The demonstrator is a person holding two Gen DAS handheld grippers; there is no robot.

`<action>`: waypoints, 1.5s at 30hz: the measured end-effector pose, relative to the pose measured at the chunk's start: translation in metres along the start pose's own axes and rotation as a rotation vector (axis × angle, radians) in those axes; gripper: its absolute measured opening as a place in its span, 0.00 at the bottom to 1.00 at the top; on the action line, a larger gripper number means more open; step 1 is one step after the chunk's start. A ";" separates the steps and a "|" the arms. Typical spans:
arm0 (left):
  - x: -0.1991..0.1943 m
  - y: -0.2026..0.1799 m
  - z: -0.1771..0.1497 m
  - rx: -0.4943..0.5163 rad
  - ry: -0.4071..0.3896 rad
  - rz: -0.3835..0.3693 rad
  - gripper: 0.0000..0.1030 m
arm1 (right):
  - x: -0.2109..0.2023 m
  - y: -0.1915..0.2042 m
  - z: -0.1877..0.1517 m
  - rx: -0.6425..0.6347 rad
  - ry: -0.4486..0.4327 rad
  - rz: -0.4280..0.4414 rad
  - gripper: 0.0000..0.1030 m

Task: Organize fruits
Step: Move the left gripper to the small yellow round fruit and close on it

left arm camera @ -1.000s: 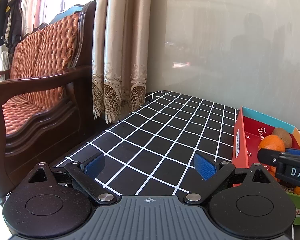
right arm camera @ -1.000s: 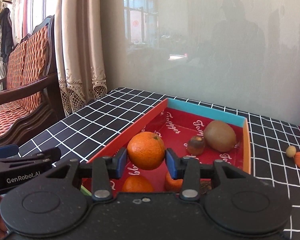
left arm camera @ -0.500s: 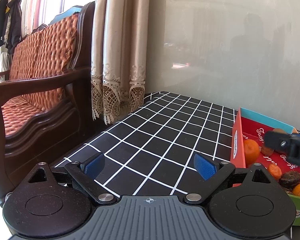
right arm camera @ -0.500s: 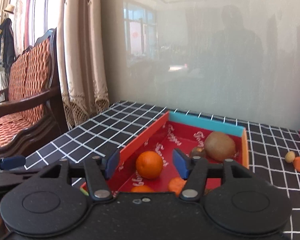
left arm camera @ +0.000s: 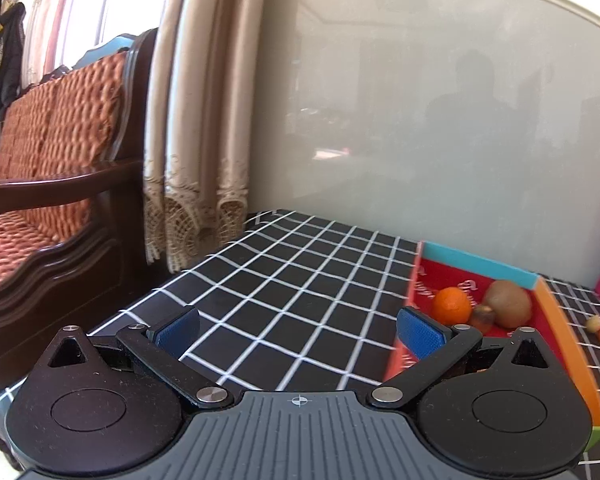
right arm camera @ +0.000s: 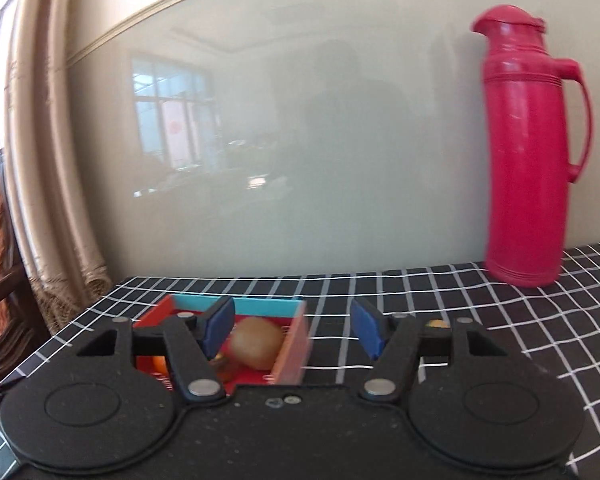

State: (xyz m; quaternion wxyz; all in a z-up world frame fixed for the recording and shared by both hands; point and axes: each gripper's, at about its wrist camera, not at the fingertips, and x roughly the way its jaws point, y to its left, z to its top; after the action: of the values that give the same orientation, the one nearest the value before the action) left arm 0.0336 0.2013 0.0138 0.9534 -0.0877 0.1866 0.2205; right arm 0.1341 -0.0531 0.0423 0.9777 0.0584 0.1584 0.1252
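- Fruits sit mostly inside the red box (left arm camera: 556,332) on the checked tablecloth (left arm camera: 284,280): an orange (left arm camera: 452,305), a kiwi (left arm camera: 508,305) and a small dark fruit (left arm camera: 483,315) between them.
- Two little pieces (left arm camera: 599,327) lie on the cloth just beyond the box's right wall, so the sorting looks well along but not finished; those seem to be what is left.
- The right gripper (right arm camera: 292,326) has its jaws spread wide and holds nothing. A second ago it clamped the orange over the box; that orange now rests inside.
- It has since swung right, bringing a red thermos (right arm camera: 528,140) into view, with the kiwi (right arm camera: 256,342) behind its left finger.
- The left gripper (left arm camera: 298,326) hangs open and empty over the cloth, as before, though turned more toward the box.
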 end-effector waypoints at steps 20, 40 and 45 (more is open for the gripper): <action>-0.017 -0.116 -0.006 0.098 -0.005 -0.217 1.00 | -0.036 -0.120 -0.003 0.095 -0.013 -0.218 0.62; -0.024 -0.246 -0.022 0.264 -0.026 -0.378 0.99 | -0.057 -0.224 -0.013 0.174 0.000 -0.399 0.63; -0.008 -0.269 -0.027 0.286 0.009 -0.396 0.92 | -0.056 -0.247 -0.014 0.144 0.015 -0.463 0.63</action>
State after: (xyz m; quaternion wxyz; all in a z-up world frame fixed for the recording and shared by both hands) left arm 0.1407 -0.0475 0.0148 0.9798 0.0124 0.1995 0.0004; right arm 0.1341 -0.3041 0.0072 0.9724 0.0891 0.1832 -0.1135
